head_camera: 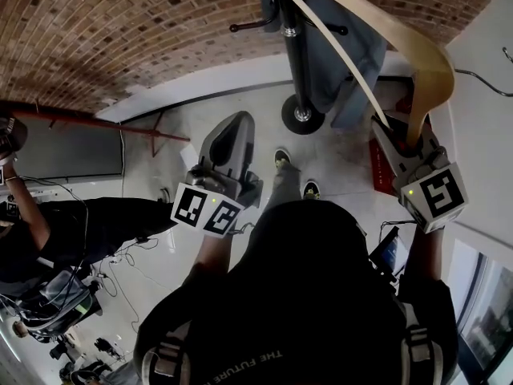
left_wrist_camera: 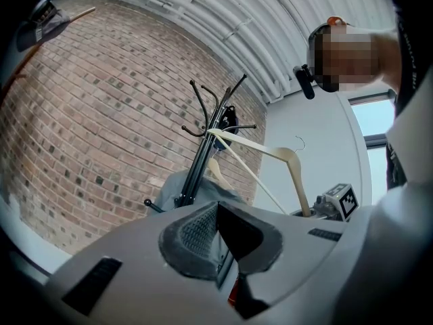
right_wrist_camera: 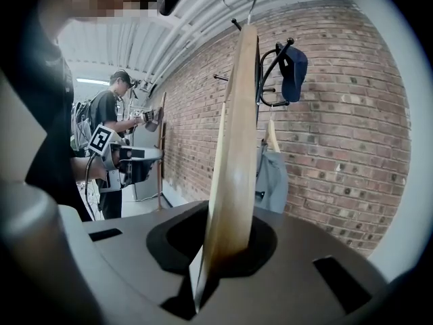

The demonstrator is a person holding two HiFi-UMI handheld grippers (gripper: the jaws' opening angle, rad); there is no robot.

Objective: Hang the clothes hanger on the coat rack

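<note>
Wooden hanger (right_wrist_camera: 237,147) clamped in right claw (right_wrist_camera: 220,249); left claw (left_wrist_camera: 218,230) closed, empty.

Even indoor daylight from a bright window, sharp focus, strong fisheye bending and dark vignetted corners

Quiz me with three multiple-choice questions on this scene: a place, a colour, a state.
1. The coat rack stands: A) before the brick wall B) on a table C) beside a sofa.
2. The hanger is: A) blue plastic B) pale wood C) red metal.
3. The right gripper is: A) open, empty B) shut on a mug C) shut on the hanger.
Answers: A, bricks rise behind its pole; B, its arm shows light wood; C, its jaws clamp the hanger.
</note>
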